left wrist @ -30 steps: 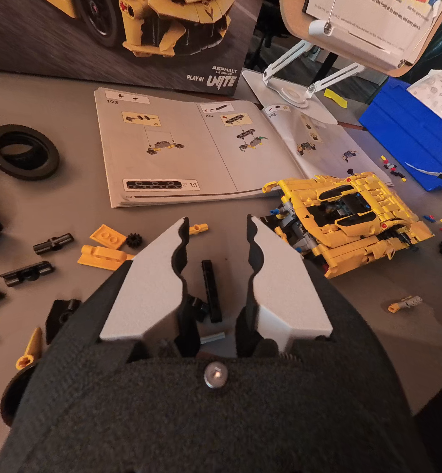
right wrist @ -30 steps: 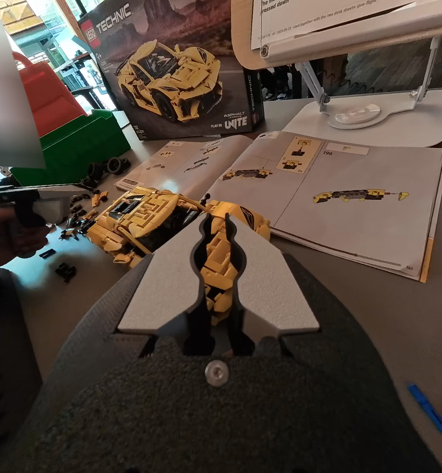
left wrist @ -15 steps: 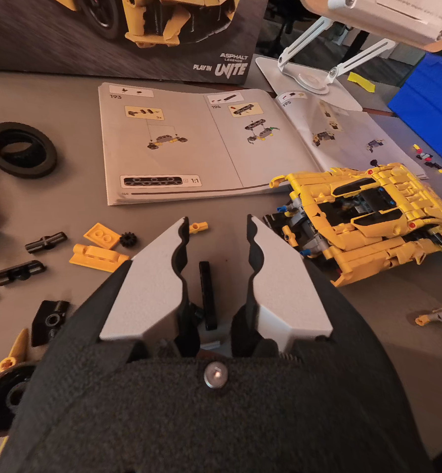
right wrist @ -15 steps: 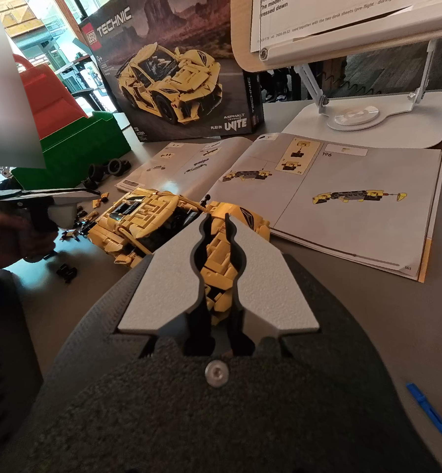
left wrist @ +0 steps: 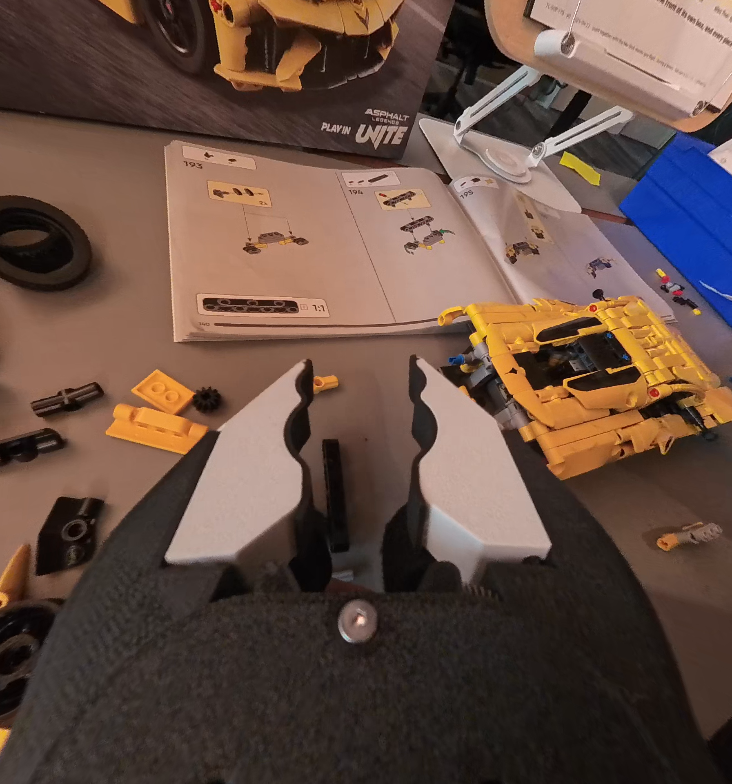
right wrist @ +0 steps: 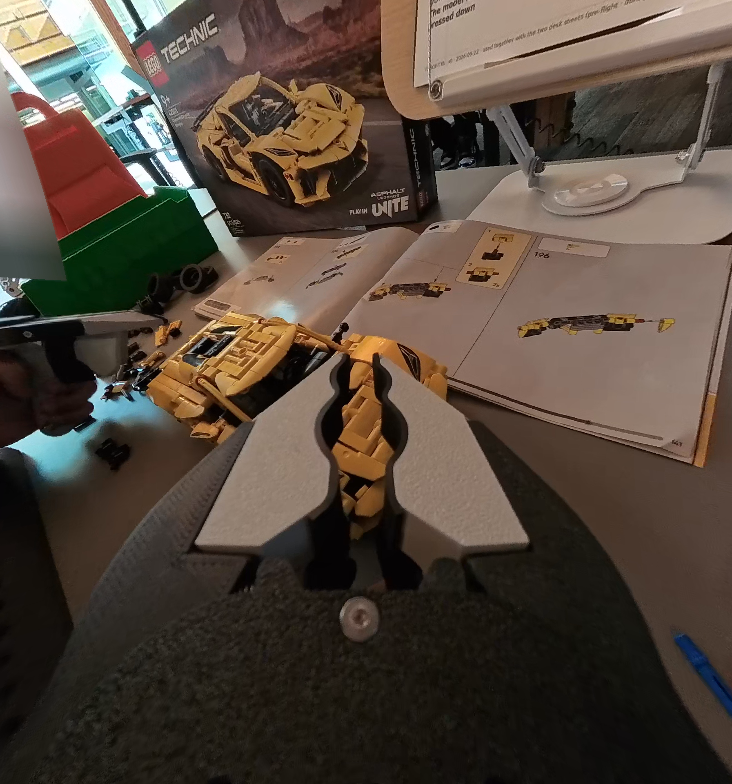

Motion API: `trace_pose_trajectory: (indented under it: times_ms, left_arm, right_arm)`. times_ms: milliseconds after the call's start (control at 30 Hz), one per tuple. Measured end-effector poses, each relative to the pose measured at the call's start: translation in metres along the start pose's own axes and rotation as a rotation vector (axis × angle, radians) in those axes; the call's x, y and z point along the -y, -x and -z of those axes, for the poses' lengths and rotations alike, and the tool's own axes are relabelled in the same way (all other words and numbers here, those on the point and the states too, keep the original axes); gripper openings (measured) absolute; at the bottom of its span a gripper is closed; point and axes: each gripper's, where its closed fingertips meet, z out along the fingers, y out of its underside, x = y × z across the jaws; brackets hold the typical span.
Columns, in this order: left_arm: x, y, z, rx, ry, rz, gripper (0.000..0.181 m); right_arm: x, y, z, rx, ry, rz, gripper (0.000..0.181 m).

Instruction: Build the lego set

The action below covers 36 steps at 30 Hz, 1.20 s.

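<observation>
A part-built yellow car lies on the grey table by the open instruction booklet. My left gripper is open and empty, low over the table. A black beam lies on the table between its fingers. My right gripper is shut on the front end of the yellow car, with yellow parts filling the narrow gap between its jaws. The left gripper, held by a hand, also shows at the left of the right wrist view.
Loose parts lie left of the left gripper: yellow plates, a black gear, a yellow pin, black connectors, a tyre and a wheel. The set's box, a white stand and a blue bin stand behind. A green bin is at the far left. The left gripper's tips are roughly 30 centimetres from the right gripper's.
The left gripper swung slightly right and back, staying open over the black beam. The right gripper and the car have hardly moved.
</observation>
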Motion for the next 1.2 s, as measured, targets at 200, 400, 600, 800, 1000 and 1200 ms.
trace_pose_trajectory:
  times_ms: [200, 400, 600, 800, 1000, 1200]
  left_arm:
    - [0.002, -0.001, 0.001, -0.014, -0.007, 0.018, 0.045]
    - [0.0, 0.0, 0.0, -0.003, 0.002, 0.002, 0.045]
    - [0.0, 0.001, 0.001, -0.004, 0.003, 0.01, 0.045]
    - [-0.001, 0.004, 0.003, 0.01, -0.002, 0.012, 0.045]
    - [-0.002, 0.003, 0.006, 0.008, -0.006, 0.01, 0.045]
    - [-0.005, -0.003, 0.008, -0.041, 0.007, 0.027, 0.045]
  right_arm:
    - [0.0, 0.0, 0.0, -0.001, 0.001, 0.002, 0.009]
    - [0.0, 0.0, 0.0, -0.001, 0.0, 0.002, 0.009]
    - [0.0, -0.001, 0.001, -0.009, 0.001, 0.012, 0.009]
    - [0.005, 0.005, 0.006, -0.005, -0.022, 0.035, 0.008]
    - [0.012, 0.017, 0.014, 0.0, -0.052, 0.091, 0.008]
    - [0.0, 0.028, 0.011, 0.027, -0.009, 0.13, 0.008]
